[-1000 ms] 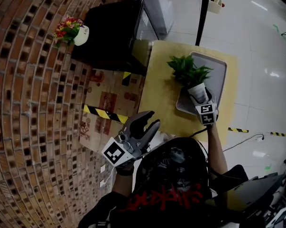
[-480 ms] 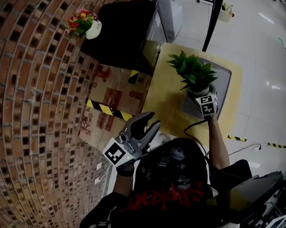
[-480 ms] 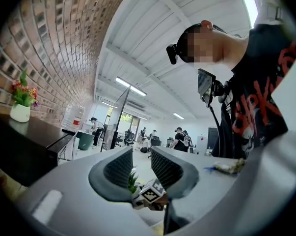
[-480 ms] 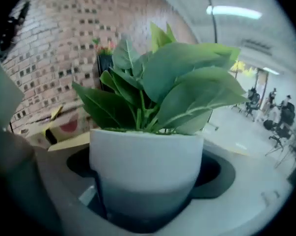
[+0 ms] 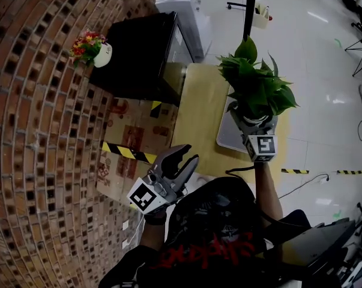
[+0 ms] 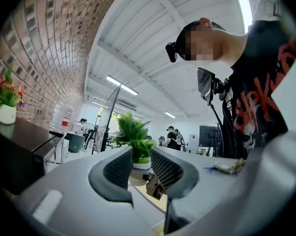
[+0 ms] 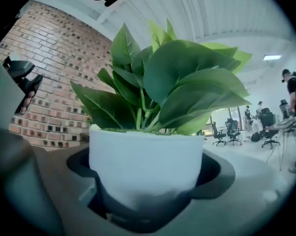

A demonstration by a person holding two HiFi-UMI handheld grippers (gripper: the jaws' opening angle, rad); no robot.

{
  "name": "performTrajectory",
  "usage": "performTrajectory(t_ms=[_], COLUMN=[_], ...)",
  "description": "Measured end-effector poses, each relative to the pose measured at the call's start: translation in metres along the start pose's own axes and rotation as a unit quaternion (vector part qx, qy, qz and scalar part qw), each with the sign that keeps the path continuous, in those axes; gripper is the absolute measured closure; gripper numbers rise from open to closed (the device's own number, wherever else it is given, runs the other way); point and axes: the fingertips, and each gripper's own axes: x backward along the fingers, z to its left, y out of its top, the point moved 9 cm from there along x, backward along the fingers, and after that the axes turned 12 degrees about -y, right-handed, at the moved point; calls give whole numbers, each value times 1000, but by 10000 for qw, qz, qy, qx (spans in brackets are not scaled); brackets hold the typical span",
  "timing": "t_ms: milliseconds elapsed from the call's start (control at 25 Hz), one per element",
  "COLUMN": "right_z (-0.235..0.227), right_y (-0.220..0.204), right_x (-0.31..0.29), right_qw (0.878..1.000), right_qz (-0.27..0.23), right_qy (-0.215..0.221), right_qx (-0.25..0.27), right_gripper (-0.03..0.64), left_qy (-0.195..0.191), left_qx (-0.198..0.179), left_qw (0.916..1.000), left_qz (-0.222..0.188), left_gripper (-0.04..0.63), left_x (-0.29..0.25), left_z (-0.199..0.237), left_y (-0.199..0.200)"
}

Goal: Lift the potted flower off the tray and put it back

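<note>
The potted flower [image 5: 257, 92], a leafy green plant in a white pot, hangs in the air above the grey tray [image 5: 227, 138] on the wooden table [image 5: 199, 110]. My right gripper [image 5: 253, 126] is shut on the pot. In the right gripper view the white pot [image 7: 145, 161] fills the space between the dark jaws, with the leaves [image 7: 172, 87] above. My left gripper [image 5: 182, 158] is held near the body, left of the table, its jaws apart with nothing between them. In the left gripper view the left gripper [image 6: 140, 168] points level toward the plant [image 6: 133, 136].
A black cabinet [image 5: 138, 53] stands beyond the table's left side, with a small pot of red and yellow flowers [image 5: 92, 45] on it. A cardboard box [image 5: 138, 131] with hazard tape lies by the brick wall [image 5: 36, 131]. People and office chairs [image 7: 265, 127] are in the distance.
My right gripper has risen with the potted flower, lifting it off the tray and closer to the head camera. The left gripper has stayed where it was.
</note>
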Motion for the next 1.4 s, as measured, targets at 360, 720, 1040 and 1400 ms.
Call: performTrajectory(t_ms=[360, 720, 1040, 1400], right_z=[-7, -24, -42, -52], right_y=[64, 33, -47, -132], right_x=[25, 26, 17, -35], right_qw=[9967, 9978, 9987, 9951], right_qz=[-787, -589, 176, 946], right_qy=[-133, -303, -451, -86], right_qx=[140, 8, -157, -283], right_gripper=[71, 71, 71, 71], left_qy=[-182, -104, 135, 382], left_qx=[-46, 54, 145, 355], left_qw=[9995, 9995, 9979, 9947], left_qz=[245, 285, 623, 882], left_gripper=[483, 483, 483, 483], left_x=[-9, -20, -20, -40], left_z=[-6, -7, -6, 1], left_y=[-9, -17, -17, -27])
